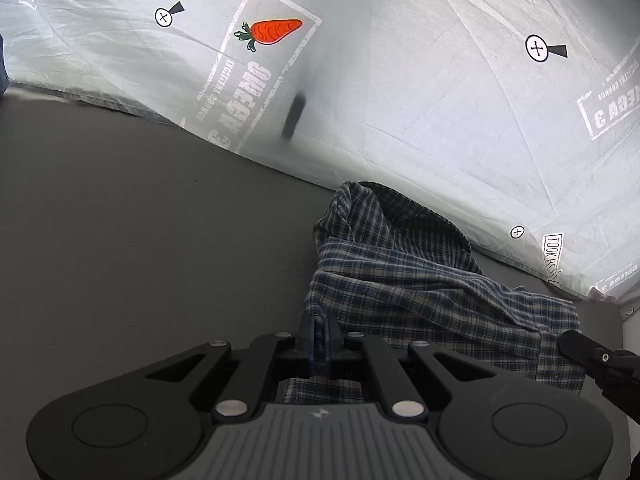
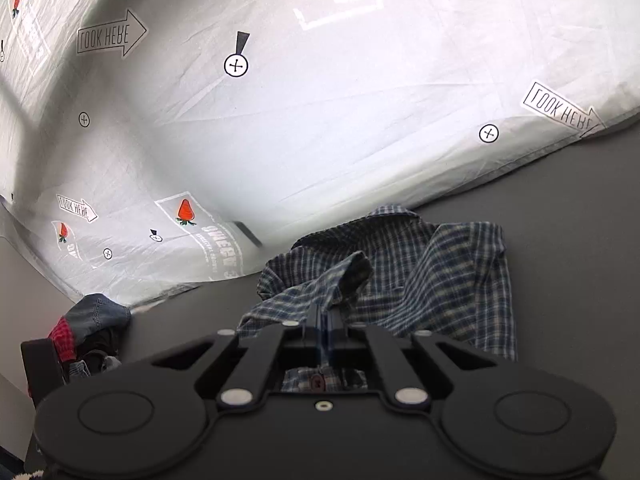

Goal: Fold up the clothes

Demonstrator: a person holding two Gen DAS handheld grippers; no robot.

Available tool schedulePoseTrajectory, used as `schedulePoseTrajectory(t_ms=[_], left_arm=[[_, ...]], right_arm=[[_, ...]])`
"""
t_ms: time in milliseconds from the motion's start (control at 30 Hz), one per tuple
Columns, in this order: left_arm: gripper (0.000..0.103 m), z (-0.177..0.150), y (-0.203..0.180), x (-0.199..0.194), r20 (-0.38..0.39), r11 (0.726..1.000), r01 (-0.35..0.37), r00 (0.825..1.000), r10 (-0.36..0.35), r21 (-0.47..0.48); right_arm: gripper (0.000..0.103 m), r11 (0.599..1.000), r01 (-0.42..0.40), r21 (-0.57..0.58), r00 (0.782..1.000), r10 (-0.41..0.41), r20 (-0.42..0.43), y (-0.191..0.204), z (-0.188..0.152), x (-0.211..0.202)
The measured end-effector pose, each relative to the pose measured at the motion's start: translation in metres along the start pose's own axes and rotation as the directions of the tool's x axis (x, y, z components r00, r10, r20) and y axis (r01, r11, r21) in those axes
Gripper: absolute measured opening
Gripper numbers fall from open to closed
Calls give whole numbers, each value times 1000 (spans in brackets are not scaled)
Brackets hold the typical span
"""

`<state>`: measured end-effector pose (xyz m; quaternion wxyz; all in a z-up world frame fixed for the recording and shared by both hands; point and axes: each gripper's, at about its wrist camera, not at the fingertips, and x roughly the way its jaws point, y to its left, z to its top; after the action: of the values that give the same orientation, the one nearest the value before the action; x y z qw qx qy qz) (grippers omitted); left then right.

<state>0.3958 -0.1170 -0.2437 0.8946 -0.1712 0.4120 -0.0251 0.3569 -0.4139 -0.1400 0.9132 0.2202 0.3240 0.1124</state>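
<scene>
A blue and cream plaid shirt (image 1: 404, 276) lies bunched on the dark grey table (image 1: 140, 220). My left gripper (image 1: 319, 330) is shut on the shirt's near left edge, with cloth pinched between its blue pads. In the right wrist view the same plaid shirt (image 2: 448, 276) spreads ahead with its collar toward the back. There my right gripper (image 2: 325, 320) is shut on a raised fold of the shirt, and more plaid cloth shows under its body. The other gripper's black finger (image 1: 588, 354) pokes in at the right edge of the left wrist view.
A white printed sheet (image 2: 320, 120) with carrot, strawberry and arrow marks hangs behind the table as a backdrop. A pile of other clothes (image 2: 88, 328), denim and red plaid, sits at the left over a dark box. Bare grey table surface (image 2: 580, 220) lies right of the shirt.
</scene>
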Motion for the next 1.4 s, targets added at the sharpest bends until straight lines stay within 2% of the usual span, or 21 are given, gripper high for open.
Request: schedulePoseTrajectory(t_ms=[100, 167, 267, 333, 400, 433, 500, 567, 633, 733, 867, 933, 967, 1100, 1233, 1367, 1400], left_arm=[[6, -1, -15, 8, -5, 997, -7, 1000, 8, 73], [6, -4, -20, 17, -24, 995, -2, 1000, 5, 95], [7, -9, -24, 31, -58, 991, -15, 998, 23, 131], [8, -12, -25, 39, -79, 986, -32, 996, 45, 163], [10, -9, -22, 36, -61, 988, -29, 997, 39, 152], [10, -7, -19, 33, -51, 989, -27, 998, 35, 145], [10, 2, -10, 30, -25, 996, -14, 1000, 17, 89], [10, 12, -2, 32, -3, 999, 2, 1000, -2, 45], [10, 23, 4, 38, 12, 1000, 12, 1000, -12, 24], [9, 37, 3, 59, -3, 998, 13, 1000, -13, 56], [10, 55, -11, 95, -40, 992, 25, 999, -20, 126], [7, 62, -17, 113, -50, 989, 23, 999, -16, 147], [2, 64, -18, 122, -56, 989, 36, 998, -28, 142], [2, 72, -21, 154, -82, 989, 42, 996, -31, 139], [4, 74, -18, 167, -83, 986, 56, 996, -43, 155], [7, 80, -13, 161, -93, 987, 78, 994, -66, 137], [10, 82, -14, 153, -76, 987, 81, 995, -71, 137]], right_arm=[[3, 994, 111, -13, 994, -111, -4, -15, 1, -3], [3, 982, 191, -5, 980, -191, -52, -33, -5, 7], [6, 961, 275, -9, 950, -273, -149, -50, -19, 30], [14, 943, 329, -50, 927, -333, -175, -50, -25, 36], [20, 932, 356, -70, 923, -362, -129, -42, -25, 30], [30, 926, 370, -69, 923, -375, -82, -37, -23, 24], [40, 927, 369, -74, 929, -369, 12, -28, -20, 14], [39, 930, 351, -107, 936, -346, 62, -20, -16, 11], [30, 930, 336, -151, 942, -328, 75, -14, -10, 19], [30, 913, 365, -183, 931, -360, 61, -14, 1, 42], [27, 922, 340, -182, 939, -344, 12, -26, 14, 74], [0, 934, 304, -189, 947, -318, -46, -35, 16, 95], [0, 939, 286, -192, 949, -305, -76, -39, 17, 106], [0, 928, 319, -194, 932, -344, -113, -53, 20, 139], [0, 931, 331, -156, 929, -351, -121, -69, 28, 157], [3, 941, 315, -121, 943, -325, -73, -70, 37, 136], [7, 944, 310, -112, 946, -318, -60, -70, 40, 131]])
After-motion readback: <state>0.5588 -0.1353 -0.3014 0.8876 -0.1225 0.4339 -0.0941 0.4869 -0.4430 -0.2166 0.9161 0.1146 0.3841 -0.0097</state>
